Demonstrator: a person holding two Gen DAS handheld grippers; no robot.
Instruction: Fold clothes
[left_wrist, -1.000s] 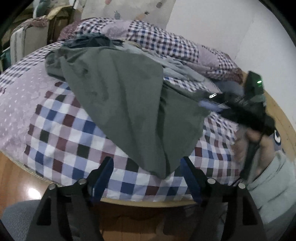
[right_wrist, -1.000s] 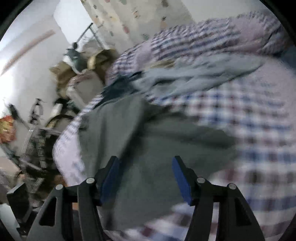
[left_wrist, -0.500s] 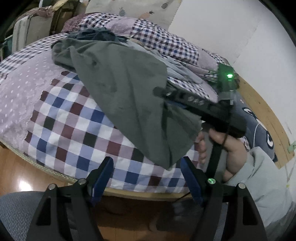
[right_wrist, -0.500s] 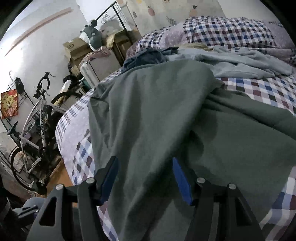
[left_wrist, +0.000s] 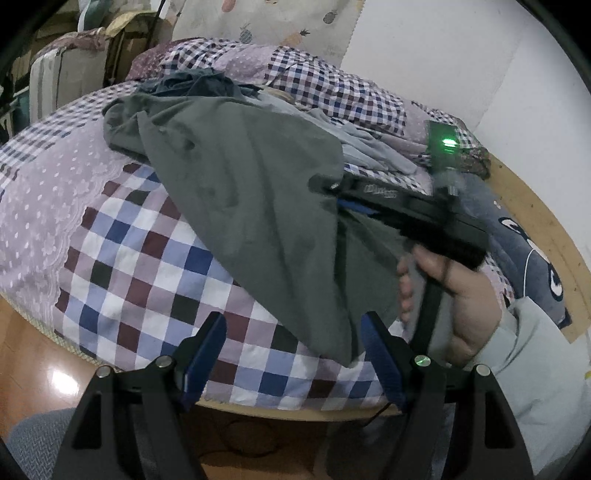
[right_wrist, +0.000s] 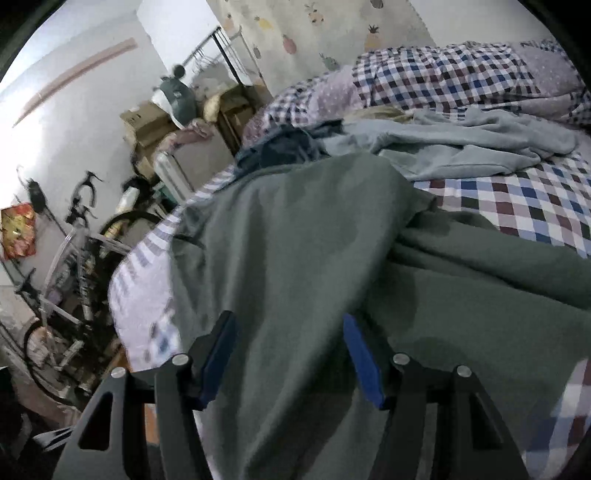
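Fingers of your left gripper (left_wrist: 291, 356) stand apart, empty, at the bed's (left_wrist: 122, 236) near edge; your right gripper's (right_wrist: 290, 352) fingers straddle the green shirt (right_wrist: 295, 240), spread, not clamped.

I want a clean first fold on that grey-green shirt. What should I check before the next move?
1. Right hand-held gripper open over the grey-green cotton shirt: ok.
2. Left hand-held gripper open, holding nothing: ok.
3. Shirt lying flat: not ok, bunched.
4. Shirt fully on the checked bedspread: not ok, a corner overhangs.
5. Light blue garment off the shirt: cannot tell.
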